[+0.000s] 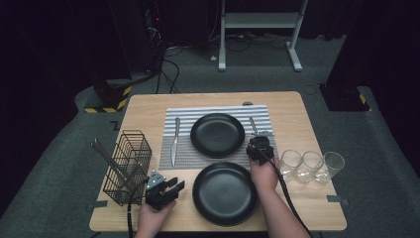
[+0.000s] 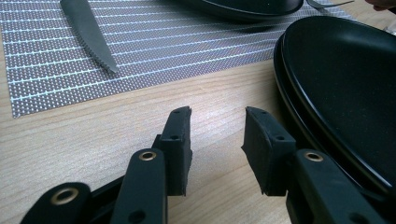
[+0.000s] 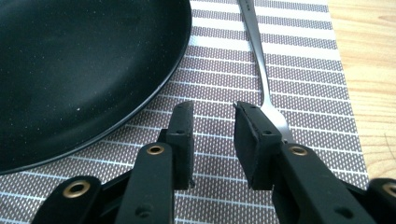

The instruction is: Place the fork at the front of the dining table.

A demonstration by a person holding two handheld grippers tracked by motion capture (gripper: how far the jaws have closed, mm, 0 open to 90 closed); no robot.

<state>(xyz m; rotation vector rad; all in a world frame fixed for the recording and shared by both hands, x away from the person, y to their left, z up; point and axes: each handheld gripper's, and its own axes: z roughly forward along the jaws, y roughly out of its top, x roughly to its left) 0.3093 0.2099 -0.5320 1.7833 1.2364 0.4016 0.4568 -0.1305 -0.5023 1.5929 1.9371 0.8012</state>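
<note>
Black fingers on the right gripper (image 3: 212, 114) sit parted with nothing between them, low over the striped placemat (image 3: 299, 60). Just past the right one lies the fork (image 3: 261, 60), flat on the mat right of the far plate (image 1: 218, 135), long axis running front to back of the tabletop (image 1: 297, 106), tines toward the person, handle pointing away. Right hand (image 1: 264, 173) reaches forward past the near plate (image 1: 225, 193). Left gripper (image 2: 217, 116) hovers over bare wood beside that plate, angled toward it, fingers apart and empty too. Knife (image 1: 175, 141) lies on the mat's left side.
</note>
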